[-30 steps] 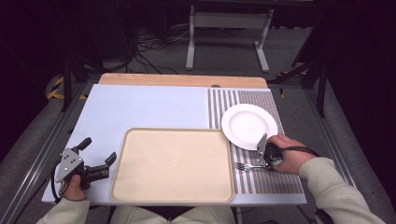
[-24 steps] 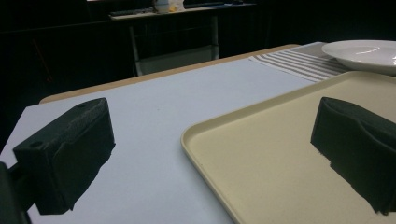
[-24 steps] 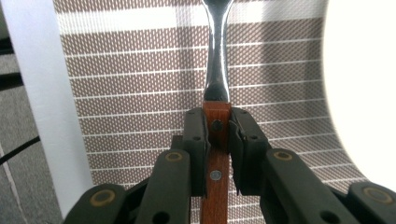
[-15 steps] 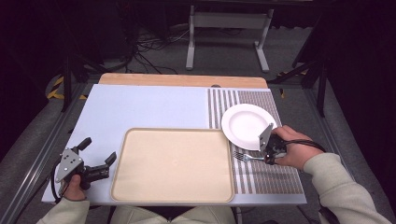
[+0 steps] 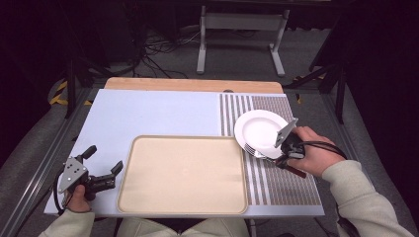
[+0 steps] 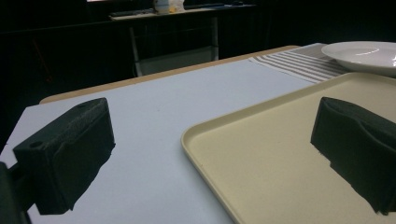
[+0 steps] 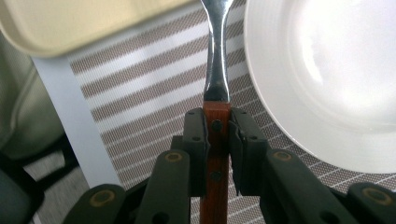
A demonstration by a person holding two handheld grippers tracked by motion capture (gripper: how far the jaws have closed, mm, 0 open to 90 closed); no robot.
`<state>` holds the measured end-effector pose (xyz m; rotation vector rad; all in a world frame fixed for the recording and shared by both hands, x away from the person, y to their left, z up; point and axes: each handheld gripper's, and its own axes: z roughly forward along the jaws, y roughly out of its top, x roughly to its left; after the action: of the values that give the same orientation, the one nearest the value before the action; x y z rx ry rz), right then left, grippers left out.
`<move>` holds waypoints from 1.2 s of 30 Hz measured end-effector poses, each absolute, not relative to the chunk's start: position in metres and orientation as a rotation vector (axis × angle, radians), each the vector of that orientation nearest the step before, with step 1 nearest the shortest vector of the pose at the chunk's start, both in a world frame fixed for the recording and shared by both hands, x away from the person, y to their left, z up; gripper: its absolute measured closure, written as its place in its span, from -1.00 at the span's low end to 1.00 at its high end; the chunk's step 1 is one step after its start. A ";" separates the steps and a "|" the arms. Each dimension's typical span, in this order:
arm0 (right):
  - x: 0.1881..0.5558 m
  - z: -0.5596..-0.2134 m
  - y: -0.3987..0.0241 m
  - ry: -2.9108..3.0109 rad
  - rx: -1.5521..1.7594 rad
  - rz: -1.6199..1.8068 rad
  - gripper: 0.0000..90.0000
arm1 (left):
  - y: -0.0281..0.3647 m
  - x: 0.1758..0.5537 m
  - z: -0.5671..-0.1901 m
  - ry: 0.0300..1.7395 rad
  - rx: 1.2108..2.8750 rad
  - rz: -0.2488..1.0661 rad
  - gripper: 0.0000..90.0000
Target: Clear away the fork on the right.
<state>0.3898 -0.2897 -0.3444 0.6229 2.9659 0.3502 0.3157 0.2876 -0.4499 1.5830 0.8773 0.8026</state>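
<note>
My right gripper [image 5: 285, 152] [image 7: 218, 126] is shut on the wooden handle of a metal fork [image 5: 259, 153] [image 7: 217, 60]. The fork hangs above the striped placemat [image 5: 286, 182], its tines pointing left beside the near rim of the white plate [image 5: 259, 129] [image 7: 327, 70]. A beige tray [image 5: 183, 173] [image 6: 261, 154] lies in the middle of the table. My left gripper [image 5: 104, 158] [image 6: 212, 149] rests open at the tray's left edge, one jaw over the tray's corner and nothing between the jaws.
The table has a pale blue mat [image 5: 148, 113] on its left and far part, with a wooden strip [image 5: 192, 85] along the far edge. A metal stand [image 5: 242, 29] and cables are on the dark floor behind.
The right gripper has lifted the fork off the placemat and carried it up toward the plate's near edge. The left gripper has stayed still.
</note>
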 end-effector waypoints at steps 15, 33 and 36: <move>0.388 -0.332 -0.272 2.857 1.020 0.571 0.72 | 0.288 0.316 -0.450 0.874 1.586 0.804 -1.00; 0.391 -0.324 -0.234 2.774 1.392 0.688 0.72 | 0.288 0.316 -0.449 0.872 1.582 0.805 -1.00; 0.391 -0.323 -0.228 2.767 1.429 0.700 0.72 | 0.288 0.316 -0.449 0.873 1.582 0.805 -1.00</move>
<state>0.3910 -0.2278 -0.3233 1.4291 2.7672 0.7004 0.3156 0.2884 -0.4494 1.5817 0.8729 0.8051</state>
